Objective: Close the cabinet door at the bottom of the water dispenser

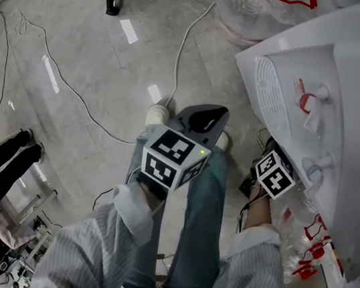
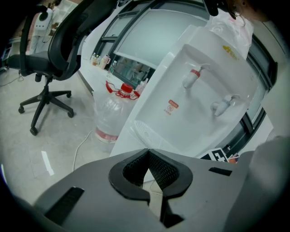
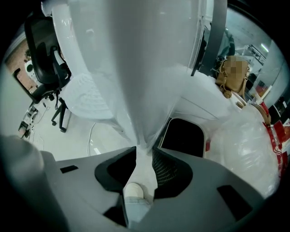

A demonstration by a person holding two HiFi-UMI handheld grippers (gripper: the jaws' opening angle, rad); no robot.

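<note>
Right gripper (image 3: pixel 144 152): jaws clamped on cabinet door (image 3: pixel 154 81) edge; door extends straight ahead.
Left gripper (image 2: pixel 147 151): closed, empty.

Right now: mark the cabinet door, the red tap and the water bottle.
cabinet door (image 3: pixel 149 81), right gripper view, middle of its white panel.
red tap (image 2: pixel 195 72), left gripper view, its red lever.
water bottle (image 2: pixel 107 115), left gripper view, its clear body below the red cap.
</note>
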